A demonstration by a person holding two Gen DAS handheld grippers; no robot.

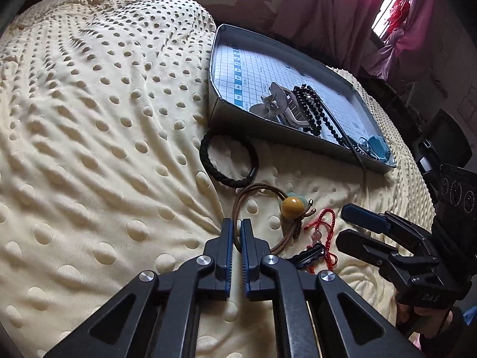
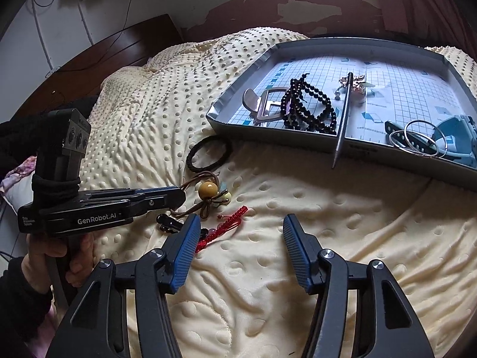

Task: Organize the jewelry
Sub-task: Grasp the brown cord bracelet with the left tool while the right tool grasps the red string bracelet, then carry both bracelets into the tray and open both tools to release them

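Observation:
A brown cord bracelet (image 1: pixel 293 207) with a yellow bead lies on the cream dotted blanket. My left gripper (image 1: pixel 237 229) is shut on its cord loop, and the right wrist view shows the same grip (image 2: pixel 181 193) from the side. Beside it lie a red braided bracelet (image 1: pixel 325 226), a black clip (image 1: pixel 310 253) and a black hair tie (image 1: pixel 228 161). My right gripper (image 2: pixel 241 223) is open and holds nothing, with its left fingertip over the red bracelet (image 2: pixel 229 223). A shallow grey box (image 2: pixel 268 131) holds a hair claw, black beads (image 2: pixel 307 107), a hair stick and rings.
The box (image 1: pixel 214 59) sits at the far right of the bed. The hair stick (image 2: pixel 341 137) pokes out over its near wall. A wooden headboard (image 2: pixel 125 44) and peeling wall lie behind, pink curtains (image 1: pixel 342 9) to the right. A hand (image 2: pixel 44 247) holds the left gripper.

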